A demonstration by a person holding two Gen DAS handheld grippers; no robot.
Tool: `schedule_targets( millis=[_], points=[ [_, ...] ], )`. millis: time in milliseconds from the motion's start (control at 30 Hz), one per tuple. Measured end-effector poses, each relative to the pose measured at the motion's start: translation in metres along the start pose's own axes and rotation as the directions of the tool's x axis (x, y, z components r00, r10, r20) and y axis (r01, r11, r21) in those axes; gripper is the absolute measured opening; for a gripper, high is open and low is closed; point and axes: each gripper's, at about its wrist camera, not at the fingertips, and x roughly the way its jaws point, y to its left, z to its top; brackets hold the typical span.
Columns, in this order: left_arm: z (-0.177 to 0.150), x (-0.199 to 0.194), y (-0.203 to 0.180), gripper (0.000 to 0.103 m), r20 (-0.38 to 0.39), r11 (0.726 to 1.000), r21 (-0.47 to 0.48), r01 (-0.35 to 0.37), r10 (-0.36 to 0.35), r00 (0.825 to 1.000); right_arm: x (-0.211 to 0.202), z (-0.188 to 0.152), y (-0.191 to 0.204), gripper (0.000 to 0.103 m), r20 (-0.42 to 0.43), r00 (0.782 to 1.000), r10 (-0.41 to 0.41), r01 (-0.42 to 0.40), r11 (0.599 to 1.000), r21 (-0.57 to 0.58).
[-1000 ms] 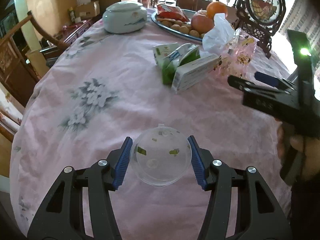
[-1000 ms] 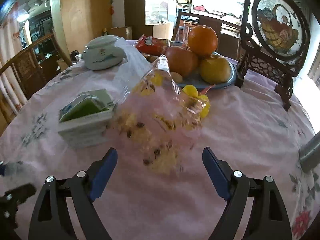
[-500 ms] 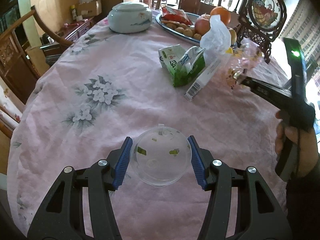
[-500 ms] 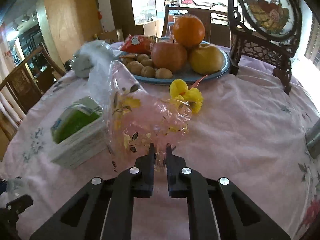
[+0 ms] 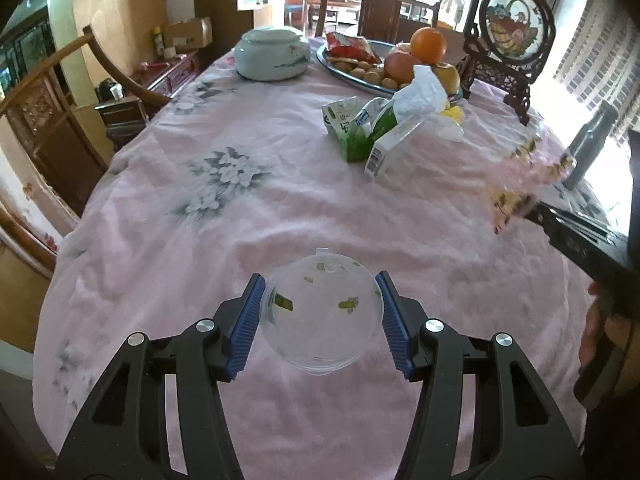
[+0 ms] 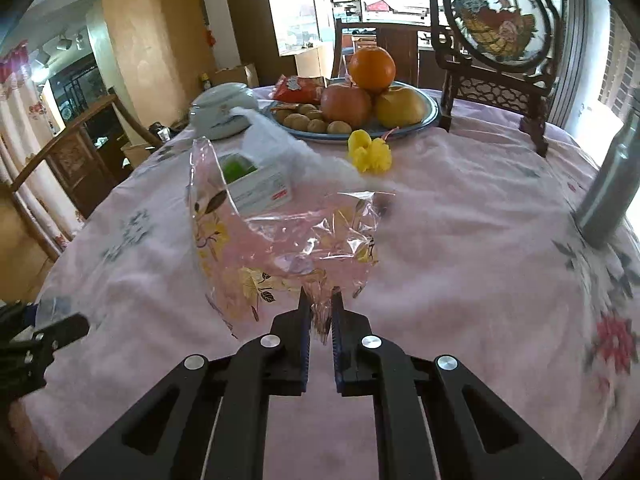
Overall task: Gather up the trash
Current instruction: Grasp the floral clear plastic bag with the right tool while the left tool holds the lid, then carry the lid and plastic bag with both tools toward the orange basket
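Observation:
My left gripper (image 5: 320, 312) is shut on a clear round plastic lid (image 5: 322, 316) flecked with green scraps, held above the pink tablecloth (image 5: 224, 240). My right gripper (image 6: 320, 308) is shut on a crumpled clear wrapper with yellow flower print (image 6: 256, 248), lifted off the cloth; that wrapper (image 5: 528, 176) also shows blurred at the right of the left wrist view. A green-and-white carton (image 5: 360, 128), a white box (image 5: 392, 144), a white plastic bag (image 5: 420, 92) and a yellow scrap (image 6: 370, 154) lie together near the fruit plate.
A blue-rimmed plate (image 6: 428, 114) of fruit and nuts, a lidded ceramic pot (image 5: 272, 56), a framed ornament on a dark stand (image 6: 496, 40) and a grey bottle (image 6: 612, 184) stand at the table's far side. Wooden chairs (image 5: 44, 120) flank the left edge.
My right gripper closed on the flowered wrapper and pulled it away from the cartons, toward the near right. My left gripper drew back a little, still holding the lid.

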Motion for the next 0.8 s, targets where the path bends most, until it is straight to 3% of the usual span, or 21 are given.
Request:
schedule_targets(
  millis=[367, 800],
  points=[
    [-0.07, -0.059, 0.011, 0.056, 0.046, 1.0, -0.001, -0.03, 0.03, 0.998, -0.07, -0.073, 0.049, 0.01, -0.006, 0.999, 0.051, -0.051, 0.997, -0.052],
    [-0.139, -0.099, 0.047, 0.056, 0.07, 0.996, -0.053, -0.074, 0.078, 0.994, -0.103, -0.129, 0.12, 0.01, -0.023, 0.997, 0.075, -0.078, 0.987, -0.141]
  ],
)
